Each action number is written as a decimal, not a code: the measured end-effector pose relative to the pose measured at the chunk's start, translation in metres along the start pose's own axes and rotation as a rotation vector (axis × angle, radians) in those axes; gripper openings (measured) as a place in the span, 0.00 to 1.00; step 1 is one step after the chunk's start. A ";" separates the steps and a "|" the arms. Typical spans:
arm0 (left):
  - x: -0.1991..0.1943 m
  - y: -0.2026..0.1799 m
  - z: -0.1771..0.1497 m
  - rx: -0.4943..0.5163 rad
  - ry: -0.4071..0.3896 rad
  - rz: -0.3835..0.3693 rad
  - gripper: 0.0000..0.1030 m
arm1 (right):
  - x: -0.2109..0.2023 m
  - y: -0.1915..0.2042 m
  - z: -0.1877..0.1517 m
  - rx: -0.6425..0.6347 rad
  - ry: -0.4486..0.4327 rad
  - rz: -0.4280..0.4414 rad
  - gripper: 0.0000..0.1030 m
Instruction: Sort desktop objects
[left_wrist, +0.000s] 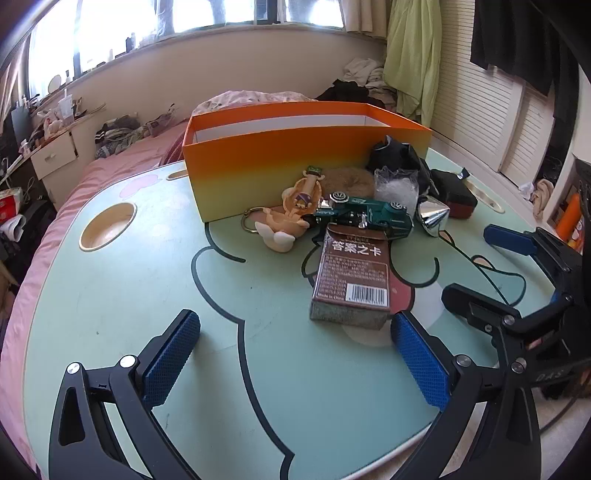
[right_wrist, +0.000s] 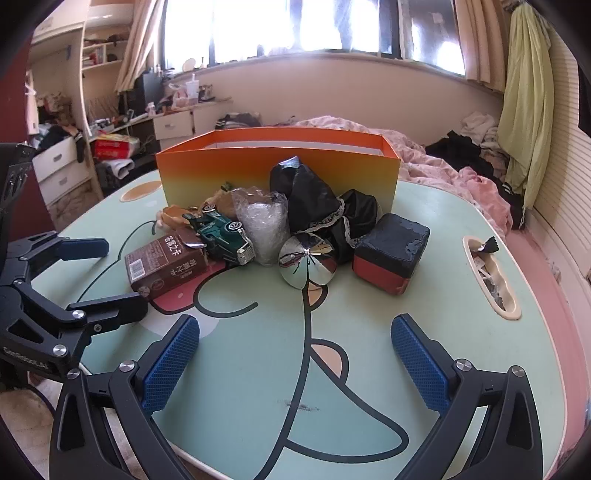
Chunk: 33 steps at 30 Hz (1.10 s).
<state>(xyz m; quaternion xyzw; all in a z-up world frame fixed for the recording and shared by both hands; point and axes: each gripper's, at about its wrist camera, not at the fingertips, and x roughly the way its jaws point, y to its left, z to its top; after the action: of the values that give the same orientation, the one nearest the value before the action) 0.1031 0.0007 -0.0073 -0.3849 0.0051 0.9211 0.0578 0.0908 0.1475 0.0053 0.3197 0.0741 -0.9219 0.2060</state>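
— Where did the things lie, and how were your jaws?

— Both of mine were spread wide and held nothing. My left gripper (left_wrist: 295, 358) hung over the near edge of the mint-green cartoon tabletop (left_wrist: 129, 295), its right pad just beside the near end of the brown card box (left_wrist: 352, 273). My right gripper (right_wrist: 295, 362) hovered over bare tabletop, well short of the pile.

— Which way did the card box point?

— Its long axis ran away from my left camera, barcode end nearest, far end propped against the green toy truck (left_wrist: 365, 214). The truck lay crosswise, its length running left to right before the orange box (left_wrist: 295, 155).

— What did one view show that the other missed?

— The left wrist view showed the peach figure keychain (left_wrist: 291, 210) plainly, with its ring on the tabletop; from the right it was mostly hidden behind the truck. The right wrist view showed the silver cone (right_wrist: 306, 264) facing the camera, the black-and-red cube (right_wrist: 391, 254), the clear plastic cup (right_wrist: 264, 225), and the black lace-trimmed cloth (right_wrist: 317, 199) heaped against the orange box.
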 end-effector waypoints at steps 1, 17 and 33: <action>-0.001 0.000 -0.001 0.001 -0.001 -0.002 1.00 | -0.001 0.000 -0.001 -0.003 -0.003 0.004 1.00; -0.035 -0.027 0.007 0.207 -0.142 -0.001 0.95 | -0.029 -0.015 -0.001 0.035 -0.125 0.072 0.84; 0.018 -0.025 0.035 0.220 -0.008 -0.069 0.53 | 0.008 -0.074 0.060 0.100 0.070 0.049 0.84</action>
<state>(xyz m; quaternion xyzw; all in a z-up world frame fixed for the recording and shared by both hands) 0.0682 0.0296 0.0052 -0.3727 0.0927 0.9139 0.1312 0.0199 0.1955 0.0475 0.3632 0.0270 -0.9074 0.2096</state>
